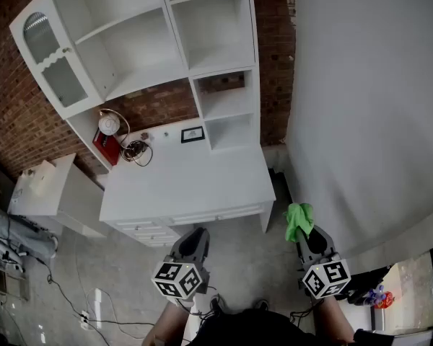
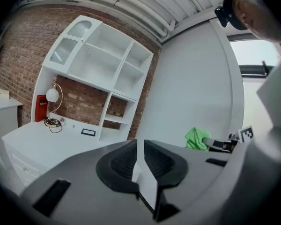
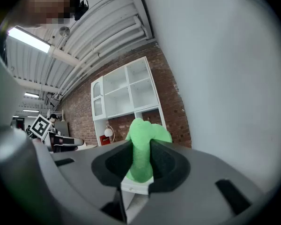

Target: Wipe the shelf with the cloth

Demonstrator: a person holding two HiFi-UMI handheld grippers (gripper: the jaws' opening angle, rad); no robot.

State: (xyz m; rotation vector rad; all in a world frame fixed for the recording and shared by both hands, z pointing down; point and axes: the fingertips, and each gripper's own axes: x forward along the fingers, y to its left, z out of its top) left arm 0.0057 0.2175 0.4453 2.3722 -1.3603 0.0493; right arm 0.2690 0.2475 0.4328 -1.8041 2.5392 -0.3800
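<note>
A white shelf unit (image 1: 202,56) with open compartments stands on a white desk (image 1: 195,182) against a brick wall; it also shows in the left gripper view (image 2: 103,74) and the right gripper view (image 3: 126,95). My right gripper (image 1: 308,238) is shut on a bright green cloth (image 1: 299,219), which bulges up between its jaws (image 3: 141,153). My left gripper (image 1: 195,240) hangs in front of the desk with its jaws closed together and nothing between them (image 2: 139,161). Both grippers are well short of the shelf.
On the desk stand a round white lamp (image 1: 109,125), a red box (image 1: 105,147), a coil of cable (image 1: 136,150) and a small framed picture (image 1: 193,134). A large white curved wall (image 1: 368,99) rises at the right. A lower white cabinet (image 1: 47,189) is at the left.
</note>
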